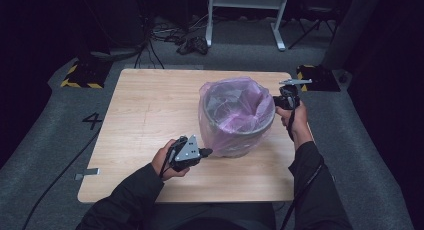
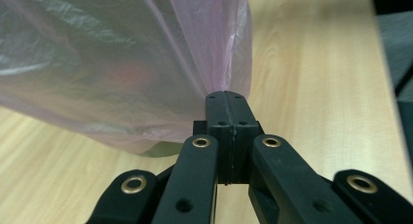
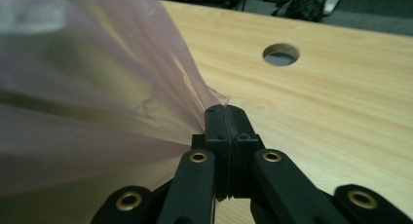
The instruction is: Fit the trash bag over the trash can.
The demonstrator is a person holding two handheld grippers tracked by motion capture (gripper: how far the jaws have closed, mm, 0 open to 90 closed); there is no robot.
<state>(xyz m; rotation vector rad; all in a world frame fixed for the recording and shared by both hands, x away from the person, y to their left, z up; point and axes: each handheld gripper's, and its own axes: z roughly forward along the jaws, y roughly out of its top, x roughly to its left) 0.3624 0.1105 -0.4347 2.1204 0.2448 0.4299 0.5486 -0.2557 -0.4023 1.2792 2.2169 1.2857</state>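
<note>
A grey bin (image 1: 240, 140) stands on the wooden table (image 1: 150, 115), right of centre, lined with a thin pink plastic bag (image 1: 235, 107) whose edge drapes over its rim. My left gripper (image 1: 206, 151) is at the bin's near-left base, shut on the bag's hanging lower edge (image 2: 229, 78); its jaws press flat together (image 2: 228, 100). My right gripper (image 1: 276, 102) is at the bin's right rim, shut on a pinch of the bag (image 3: 195, 102), which stretches taut away from its closed tips (image 3: 226, 112).
A round hole (image 3: 281, 54) is cut in the tabletop beyond the right gripper. A white desk frame (image 1: 245, 15), cables and yellow-black floor blocks (image 1: 82, 75) lie past the table's far edge. A "4" is marked on the carpet at left.
</note>
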